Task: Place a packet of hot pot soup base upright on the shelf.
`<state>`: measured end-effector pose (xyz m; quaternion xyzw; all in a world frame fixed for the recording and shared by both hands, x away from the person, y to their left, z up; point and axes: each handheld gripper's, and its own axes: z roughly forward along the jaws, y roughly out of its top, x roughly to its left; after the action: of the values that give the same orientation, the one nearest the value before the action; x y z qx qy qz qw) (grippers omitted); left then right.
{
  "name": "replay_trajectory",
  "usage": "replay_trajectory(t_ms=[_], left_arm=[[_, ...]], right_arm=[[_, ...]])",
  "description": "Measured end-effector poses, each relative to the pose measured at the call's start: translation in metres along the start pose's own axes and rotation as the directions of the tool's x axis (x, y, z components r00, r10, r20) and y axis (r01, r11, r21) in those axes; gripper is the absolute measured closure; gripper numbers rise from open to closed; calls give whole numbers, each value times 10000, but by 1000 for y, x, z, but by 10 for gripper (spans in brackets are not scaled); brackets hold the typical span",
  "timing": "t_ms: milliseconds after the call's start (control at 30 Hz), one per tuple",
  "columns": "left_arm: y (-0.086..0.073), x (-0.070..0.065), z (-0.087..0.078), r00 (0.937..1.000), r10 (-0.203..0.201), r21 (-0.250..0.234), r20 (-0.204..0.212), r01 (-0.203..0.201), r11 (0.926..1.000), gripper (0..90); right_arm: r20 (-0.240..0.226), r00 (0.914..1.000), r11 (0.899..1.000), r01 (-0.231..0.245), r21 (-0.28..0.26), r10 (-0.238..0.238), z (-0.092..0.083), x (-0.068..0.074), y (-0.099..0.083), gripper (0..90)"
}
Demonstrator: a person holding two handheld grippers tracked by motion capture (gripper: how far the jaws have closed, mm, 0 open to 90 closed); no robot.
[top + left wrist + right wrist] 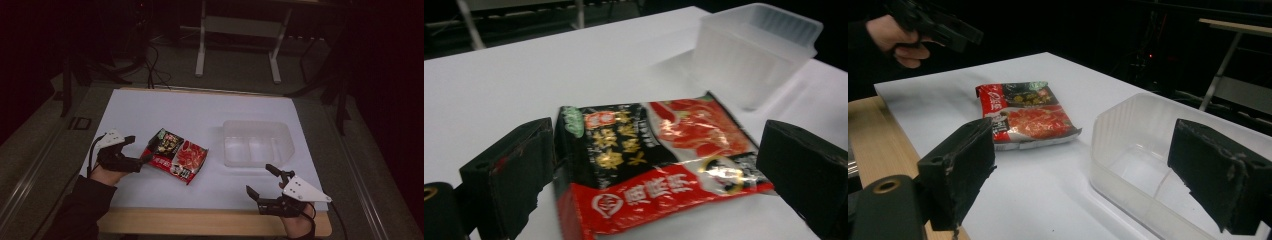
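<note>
The glossy red-and-black foil sauce packet (659, 165) lies flat on the bench just ahead of the left gripper's (142, 161) wide-open, empty fingers, its long axis across their gap. The right gripper (263, 182), open and empty, is farther.

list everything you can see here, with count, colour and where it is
sauce packet: 1, red and black with yellow lettering, lying flat left of centre on the white sheet, just ahead of the left gripper
plastic container: 1, clear and frosted, open and empty, right of centre on the sheet
white sheet: 1, white, covering most of the tabletop
table: 1, light wood, edge showing along the near side
metal stand: 1, pale grey, on the floor beyond the table
left gripper: 1, black, jaws open at the packet's left end
right gripper: 1, black with grey plate, jaws open, near the container's front
sleeve: 1, dark, bottom left
</note>
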<state>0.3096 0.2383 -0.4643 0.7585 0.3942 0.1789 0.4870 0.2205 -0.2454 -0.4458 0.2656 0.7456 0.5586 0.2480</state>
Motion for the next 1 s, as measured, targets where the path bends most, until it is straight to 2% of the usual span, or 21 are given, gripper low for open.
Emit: replay_trajectory(t_ms=[67, 100, 200, 267, 333, 433, 700, 733, 900, 933, 1000], left_arm=[[-2, 5, 5, 9998, -179, 158, 55, 178, 9997, 31], [-3, 9, 9, 9997, -245, 287, -47, 246, 9993, 31], [-8, 17, 18, 9997, -259, 612, 35, 256, 9978, 33], [-13, 22, 26, 9998, -216, 837, -11, 216, 9963, 72], [-18, 26, 30, 9996, -250, 843, -128, 260, 9961, 107], [-24, 35, 37, 9974, -675, 964, -232, 695, 9929, 148], [-29, 41, 50, 9947, -906, 1456, -486, 968, 9846, 262], [-30, 43, 55, 9931, -979, 1588, -647, 1071, 9815, 262], [-33, 45, 59, 9944, -959, 1528, -439, 1015, 9830, 402], [-34, 45, 60, 9953, -894, 1641, -377, 945, 9819, 442], [-35, 44, 63, 9951, -865, 1877, -488, 942, 9777, 456]], right_arm=[[-26, 10000, 10000, 4, 14, -4, 0, 0, 0, 115], [-28, 10000, 10000, 21, 11, -21, 1, 0, 0, 115], [-83, 10000, 9999, -23, 103, 24, 2, 0, -1, 115], [-140, 9999, 9999, -78, 141, 80, 2, 0, -1, 115], [-179, 9998, 9998, -88, 168, 91, 3, -1, -2, 115], [-204, 9997, 9998, -102, 186, 106, 3, -1, -2, 115], [-251, 9996, 9996, -85, 256, 91, 4, -1, -2, 116], [-251, 9996, 9996, -88, 256, 94, 4, -1, -3, 116], [-308, 9994, 9997, -143, 213, 150, 4, -2, -3, 116], [-316, 9994, 9997, -152, 201, 158, 4, -2, -3, 116], [-316, 9992, 9995, -219, 214, 225, 4, -2, -3, 116]])
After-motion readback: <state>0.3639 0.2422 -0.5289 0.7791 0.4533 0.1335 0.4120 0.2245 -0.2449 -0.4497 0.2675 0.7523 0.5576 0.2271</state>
